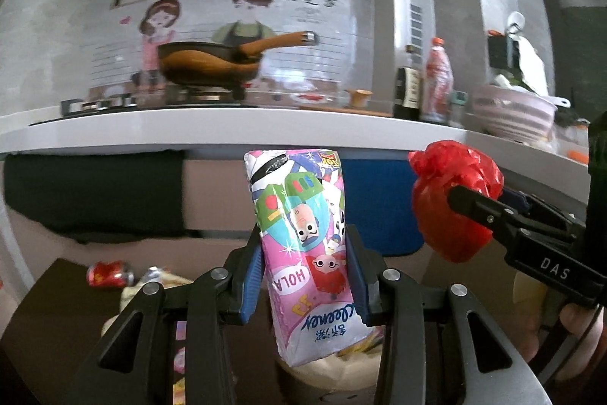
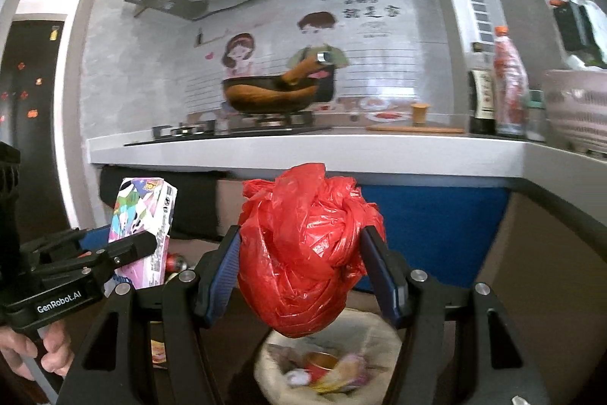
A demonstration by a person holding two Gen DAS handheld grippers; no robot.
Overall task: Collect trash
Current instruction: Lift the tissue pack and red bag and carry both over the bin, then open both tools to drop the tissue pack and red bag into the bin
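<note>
The left gripper (image 1: pixel 303 268) clamps a pink tissue pack (image 1: pixel 303 245) between its blue pads, with the pack held upside down so that the printed words "HOLA" and "Kleenex" read inverted. The right gripper (image 2: pixel 303 272) clamps a crumpled red plastic bag (image 2: pixel 307 253) between its pads. Each gripper also shows in the other's view: the body of the right one reads "DAS" and the body of the left one reads "GenRobot.AI". A hand (image 2: pixel 22 352) grips the left handle. Directly below both held items sits a trash bin (image 2: pixel 265 367) lined with a pale bag and containing a can and wrappers. A crushed red can (image 1: pixel 110 274) lies on the dark surface to the left. Beyond stands a white countertop (image 1: pixel 227 124) carrying a frying pan (image 1: pixel 212 61) on the stove, a dark bottle (image 2: pixel 481 93) and a clear bottle with an orange cap (image 2: pixel 508 86). The backsplash sticker (image 2: pixel 303 44) shows two cartoon cooks and Chinese writing too blurred to read.
</note>
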